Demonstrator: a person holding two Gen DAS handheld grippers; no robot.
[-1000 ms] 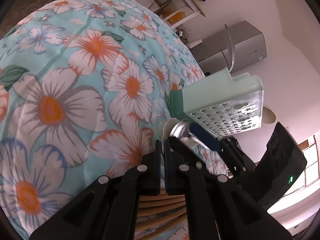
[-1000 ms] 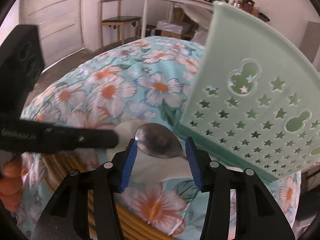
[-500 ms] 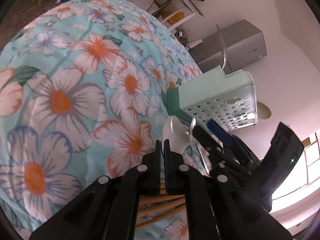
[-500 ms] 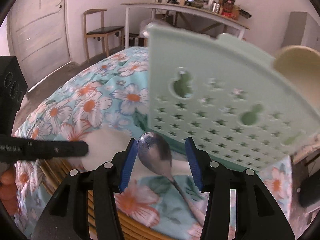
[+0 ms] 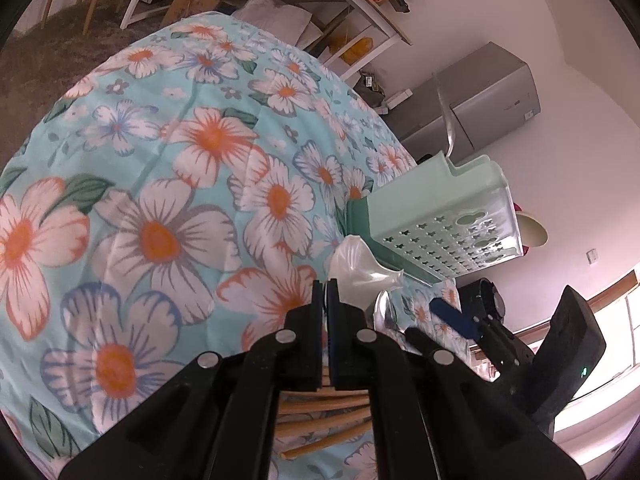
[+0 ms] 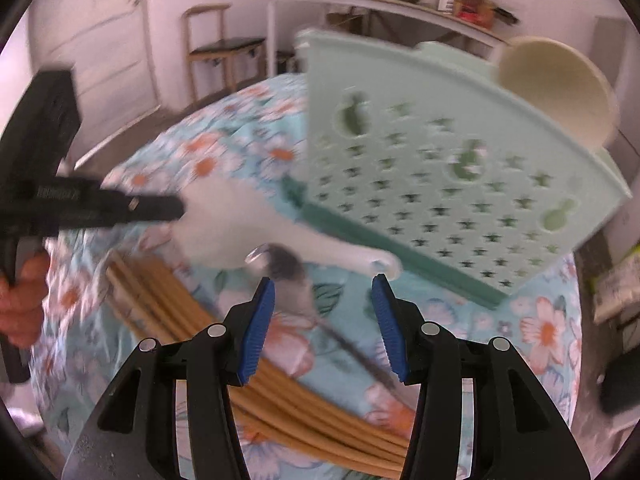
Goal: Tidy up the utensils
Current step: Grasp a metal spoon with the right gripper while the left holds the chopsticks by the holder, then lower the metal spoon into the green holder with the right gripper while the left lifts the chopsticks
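The left gripper (image 5: pixel 325 292), fingers together, pins the white spoon (image 6: pixel 256 220) beside the green caddy (image 6: pixel 452 168), while the right gripper (image 6: pixel 322 320), fingers apart and empty, straddles the metal spoon (image 6: pixel 288 276), probably to seize it.

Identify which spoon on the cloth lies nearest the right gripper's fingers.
The metal spoon, its bowl just ahead of the right gripper; the white plastic spoon lies beyond it.

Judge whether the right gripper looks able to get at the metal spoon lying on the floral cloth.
Probably yes. The right gripper stands open just short of the metal spoon, whose bowl lies uncovered on the cloth; the white spoon beside it might get nudged.
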